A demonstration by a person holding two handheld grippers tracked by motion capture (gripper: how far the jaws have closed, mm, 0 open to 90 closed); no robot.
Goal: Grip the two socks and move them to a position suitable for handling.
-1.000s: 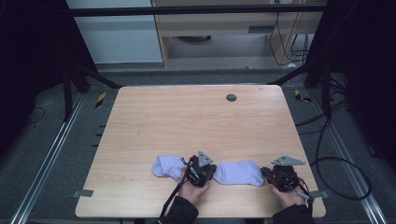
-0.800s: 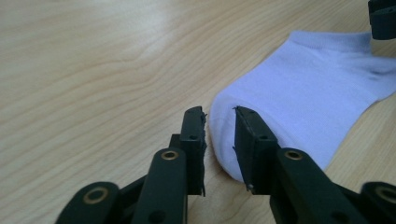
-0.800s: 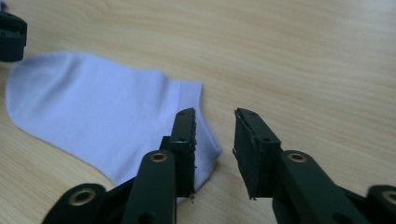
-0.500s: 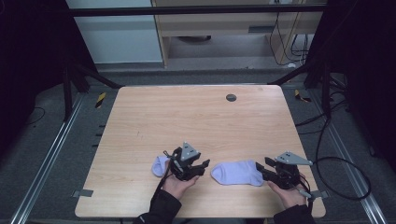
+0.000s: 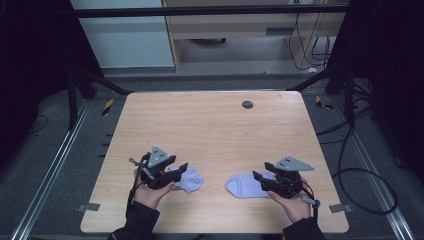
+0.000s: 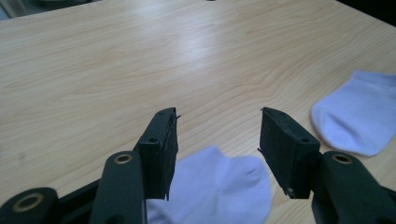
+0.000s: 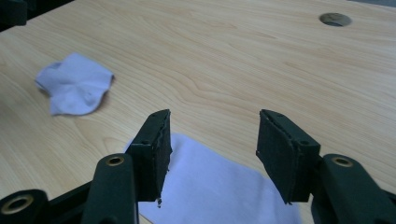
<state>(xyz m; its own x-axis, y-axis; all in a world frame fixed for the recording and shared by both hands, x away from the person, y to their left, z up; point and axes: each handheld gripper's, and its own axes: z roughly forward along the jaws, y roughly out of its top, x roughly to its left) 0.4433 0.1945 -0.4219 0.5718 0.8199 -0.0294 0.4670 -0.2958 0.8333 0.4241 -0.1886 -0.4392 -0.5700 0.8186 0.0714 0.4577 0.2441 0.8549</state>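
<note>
Tabletop: a light wooden tabletop with a pale grain, and a small round dark hole near its far edge.
Left gripper: a black two-jaw gripper with a grey three-cornered plate, held in the person's left hand near the front edge; the jaws are spread apart with nothing between them, poised just above the nearer sock.
Right gripper: a matching black gripper, held in the right hand at the front right; its jaws also stand spread, empty, over the other sock's edge.
Right sock: a flat pale lilac-white fabric ankle sock, lying on the wood, its end under the right gripper.
Left sock: a second pale lilac-white ankle sock, more bunched, lying just beside the left gripper, well apart from the first.
</note>
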